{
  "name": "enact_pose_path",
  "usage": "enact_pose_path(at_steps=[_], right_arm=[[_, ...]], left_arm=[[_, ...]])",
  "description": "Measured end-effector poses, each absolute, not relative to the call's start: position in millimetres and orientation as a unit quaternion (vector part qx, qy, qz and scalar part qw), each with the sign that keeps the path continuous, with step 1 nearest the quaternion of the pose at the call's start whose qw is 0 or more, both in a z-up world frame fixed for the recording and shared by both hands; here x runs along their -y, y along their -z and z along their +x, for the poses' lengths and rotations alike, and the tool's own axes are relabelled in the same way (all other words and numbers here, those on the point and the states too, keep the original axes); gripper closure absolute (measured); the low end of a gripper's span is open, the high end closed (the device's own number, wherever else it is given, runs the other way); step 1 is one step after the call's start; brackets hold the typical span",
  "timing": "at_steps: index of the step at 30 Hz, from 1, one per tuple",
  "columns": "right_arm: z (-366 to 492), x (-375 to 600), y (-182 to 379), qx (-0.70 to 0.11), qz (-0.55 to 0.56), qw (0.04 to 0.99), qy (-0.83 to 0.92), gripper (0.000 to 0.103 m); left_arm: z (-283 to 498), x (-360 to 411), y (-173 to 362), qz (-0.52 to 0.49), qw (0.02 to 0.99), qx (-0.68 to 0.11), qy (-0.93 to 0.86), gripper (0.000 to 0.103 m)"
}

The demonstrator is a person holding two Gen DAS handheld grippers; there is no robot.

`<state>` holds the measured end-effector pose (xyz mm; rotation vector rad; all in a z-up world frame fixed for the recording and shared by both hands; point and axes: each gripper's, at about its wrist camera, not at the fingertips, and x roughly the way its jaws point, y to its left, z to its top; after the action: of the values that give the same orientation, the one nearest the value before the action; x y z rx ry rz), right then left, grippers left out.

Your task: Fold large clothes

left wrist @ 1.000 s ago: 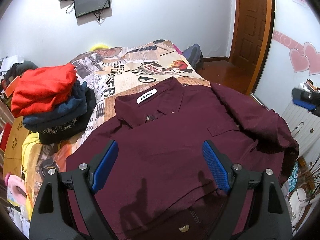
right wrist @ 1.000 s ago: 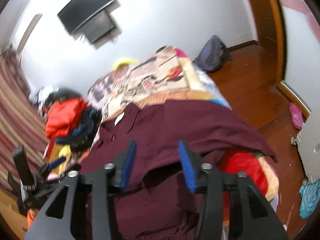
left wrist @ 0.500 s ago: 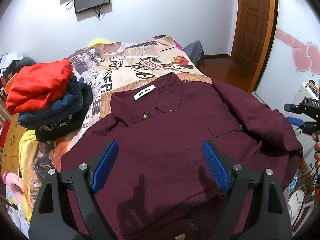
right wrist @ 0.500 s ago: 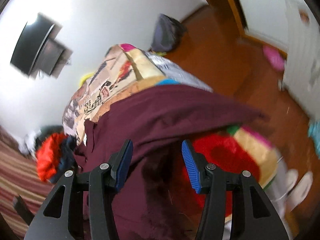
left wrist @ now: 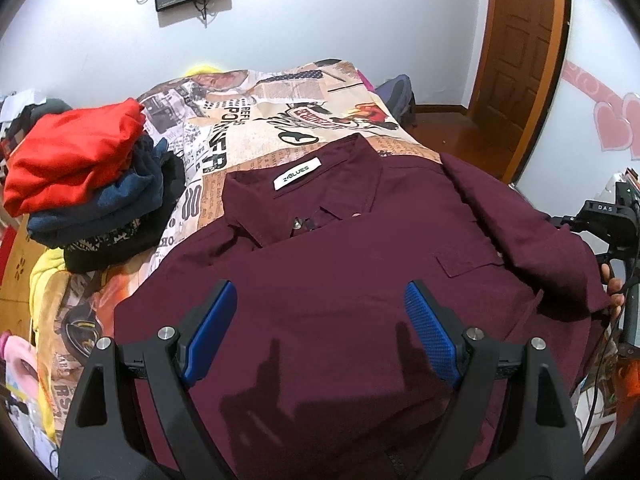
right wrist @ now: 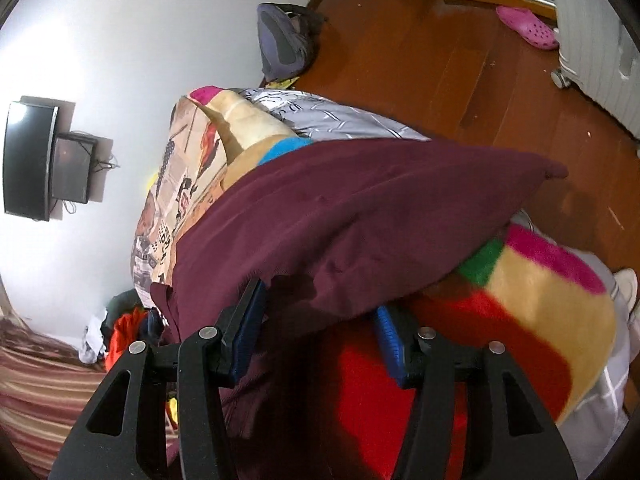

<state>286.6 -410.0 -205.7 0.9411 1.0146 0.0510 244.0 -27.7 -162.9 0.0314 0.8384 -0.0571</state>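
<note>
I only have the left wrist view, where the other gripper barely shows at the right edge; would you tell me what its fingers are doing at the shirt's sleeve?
Observer: The right gripper has its fingers opening. The maroon shirt lays its folded sleeve over their tips, and it is not pinched as far as I can see.
Operator: Thank you. What lies beneath that sleeve?
Observer: A striped fleece blanket in red, tan, green and pink, hanging down the side.
Operator: Is anything on the floor nearby?
Observer: A pink clog lies on the wooden floor, apart from the blanket.
</note>
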Motion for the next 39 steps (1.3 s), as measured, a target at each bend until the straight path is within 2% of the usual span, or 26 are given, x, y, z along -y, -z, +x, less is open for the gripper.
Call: enact_pose_path(at_steps=[2, 3, 4, 6, 9, 19, 25, 30, 39], right_arm=[[288, 409, 202, -0.466, 0.416, 0.781, -0.022, 0.056], [289, 408, 199, -0.464, 0.403, 0.789, -0.018, 0.061], [290, 404, 192, -0.459, 0.379, 0.803, -0.010, 0.075], [290, 398, 182, -0.450, 0.349, 0.822, -0.006, 0.089], [283, 387, 154, -0.417, 0.300, 0.858, -0.001, 0.092], [255, 310, 37, -0.304, 0.186, 0.927, -0.113, 0.093], [245, 242, 6, -0.282, 0.149, 0.921, -0.224, 0.093], [253, 193, 29, -0.325, 0.138, 0.890, -0.288, 0.093], [251, 140, 145, -0.501, 0.069, 0.799, -0.325, 0.093]], left_arm=[[245, 25, 165, 0.012, 0.912, -0.409, 0.025, 0.017], [245, 24, 165, 0.011, 0.911, -0.411, 0.024, 0.017], [246, 23, 166, 0.010, 0.911, -0.412, 0.023, 0.017], [245, 22, 166, 0.008, 0.911, -0.413, 0.023, 0.017], [242, 18, 162, 0.000, 0.912, -0.409, 0.028, 0.017], [224, 3, 139, -0.004, 0.925, -0.379, 0.025, 0.017], [208, -17, 126, -0.015, 0.932, -0.361, 0.008, 0.017], [193, -38, 116, -0.017, 0.938, -0.346, -0.012, 0.017], [172, -58, 114, -0.023, 0.939, -0.343, -0.032, 0.017]])
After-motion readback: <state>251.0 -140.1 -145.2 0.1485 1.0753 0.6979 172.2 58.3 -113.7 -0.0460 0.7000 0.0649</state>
